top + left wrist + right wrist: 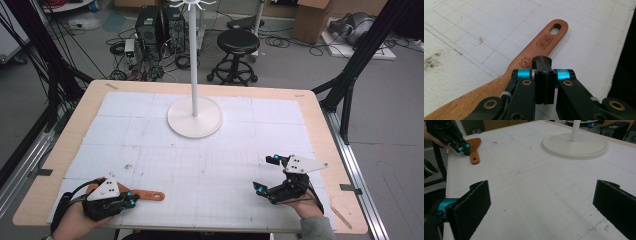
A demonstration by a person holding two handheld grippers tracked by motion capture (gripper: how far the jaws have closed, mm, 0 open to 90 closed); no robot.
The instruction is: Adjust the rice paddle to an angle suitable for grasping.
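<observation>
Spatula (499, 72) near table edge (165, 231)

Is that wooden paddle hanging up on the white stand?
No, the brown wooden paddle with a hole in its handle lies flat on the white mat, far from the white pole stand with a round base.

L gripper (131, 198): black links, cyan bands, brass pins, grey tri plate, black cable | R gripper (266, 174): same, black foam pads (470, 207) | R sleeve (316, 229): grey, by table (320, 120) front edge
</observation>
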